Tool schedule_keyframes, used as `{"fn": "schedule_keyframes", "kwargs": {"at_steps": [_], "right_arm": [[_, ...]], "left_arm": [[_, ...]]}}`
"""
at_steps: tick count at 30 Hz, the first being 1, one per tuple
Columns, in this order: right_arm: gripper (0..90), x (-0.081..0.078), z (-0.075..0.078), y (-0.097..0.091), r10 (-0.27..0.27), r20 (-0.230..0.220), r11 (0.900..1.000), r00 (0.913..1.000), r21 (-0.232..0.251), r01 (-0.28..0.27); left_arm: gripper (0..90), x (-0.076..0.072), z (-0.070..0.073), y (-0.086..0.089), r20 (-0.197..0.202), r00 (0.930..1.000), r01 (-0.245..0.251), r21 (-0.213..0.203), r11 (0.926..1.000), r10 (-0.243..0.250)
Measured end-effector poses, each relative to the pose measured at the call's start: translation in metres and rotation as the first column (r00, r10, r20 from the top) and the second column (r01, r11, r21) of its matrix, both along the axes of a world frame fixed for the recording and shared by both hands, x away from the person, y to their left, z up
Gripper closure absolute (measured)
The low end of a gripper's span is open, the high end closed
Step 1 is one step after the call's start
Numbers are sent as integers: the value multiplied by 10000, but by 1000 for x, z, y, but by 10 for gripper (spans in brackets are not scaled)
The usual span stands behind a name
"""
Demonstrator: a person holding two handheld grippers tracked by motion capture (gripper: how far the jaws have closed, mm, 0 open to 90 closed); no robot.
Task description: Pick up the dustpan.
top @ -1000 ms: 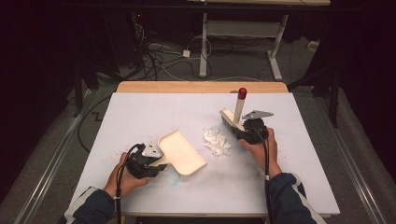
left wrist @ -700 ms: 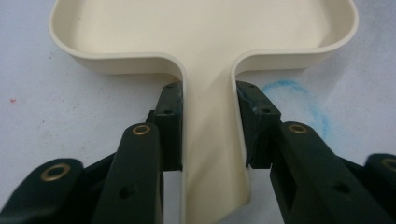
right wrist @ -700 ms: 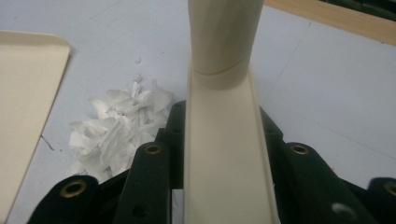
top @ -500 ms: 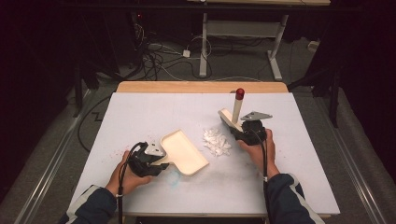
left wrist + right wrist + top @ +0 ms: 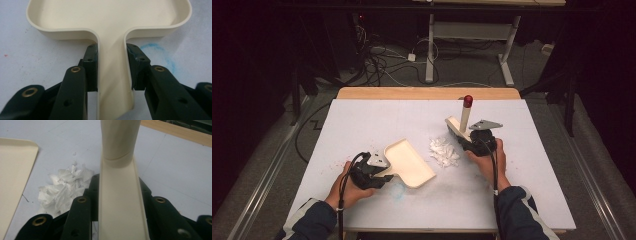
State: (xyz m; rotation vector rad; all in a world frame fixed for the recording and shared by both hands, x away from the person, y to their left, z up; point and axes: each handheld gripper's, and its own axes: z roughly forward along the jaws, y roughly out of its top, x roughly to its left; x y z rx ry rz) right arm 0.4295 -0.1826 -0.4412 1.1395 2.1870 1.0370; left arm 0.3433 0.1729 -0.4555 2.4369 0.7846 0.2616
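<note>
Jaws clamp cream dustpan (image 5: pixel 110 20) handle; apparently flat.

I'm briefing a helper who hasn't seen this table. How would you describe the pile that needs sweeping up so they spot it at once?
On the white table, look between the cream dustpan held by the left gripper and the cream brush held by the right gripper. There lies a small heap of torn white paper scraps. It is the one loose, crumpled thing there; its neighbours are smooth plastic.

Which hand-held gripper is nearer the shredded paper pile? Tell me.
Right. The right hand-held gripper sits just beside the paper pile; the left hand-held gripper is farther, beyond the dustpan.
</note>
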Motion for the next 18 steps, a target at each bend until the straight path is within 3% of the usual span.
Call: {"fn": "schedule_keyframes", "kwargs": {"at_steps": [18], "right_arm": [[675, -2, -3, 2, -67, 294, 9999, 9995, 161, 63]], "left_arm": [[639, 0, 1, -1, -69, 9999, 90, -15, 10000, -90]]}}
